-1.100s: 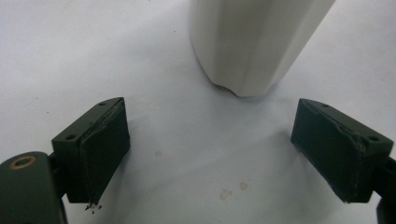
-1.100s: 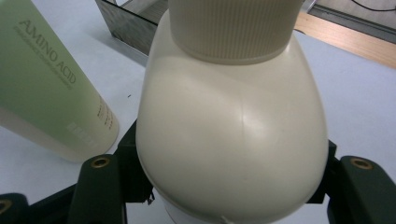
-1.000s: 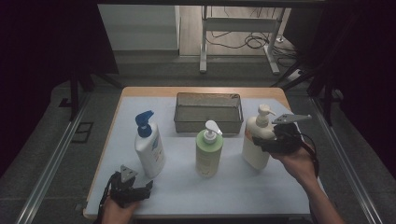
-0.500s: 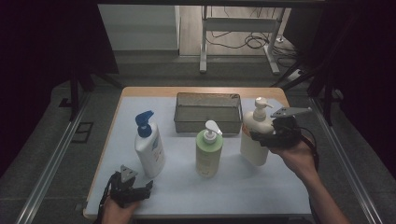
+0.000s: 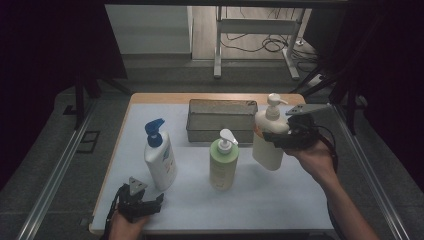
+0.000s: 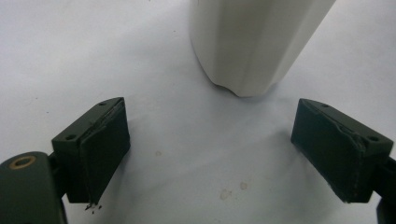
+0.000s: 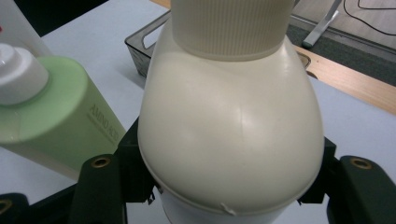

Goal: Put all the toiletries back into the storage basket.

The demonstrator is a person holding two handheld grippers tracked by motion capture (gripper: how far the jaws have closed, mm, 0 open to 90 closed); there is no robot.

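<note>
My right gripper [image 5: 275, 137] is clamped around the cream pump bottle [image 5: 269, 142], gripping below its shoulder so it hangs upright just above the desk [image 5: 165, 107], beside the mesh basket [image 5: 221, 120]. My left gripper [image 5: 142, 204] rests released near the blue-pump bottle [image 5: 159, 155].

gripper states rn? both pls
Left gripper: open, holding nothing, resting on the table in front of a white bottle base.
Right gripper: closed on the cream pump bottle.
</note>
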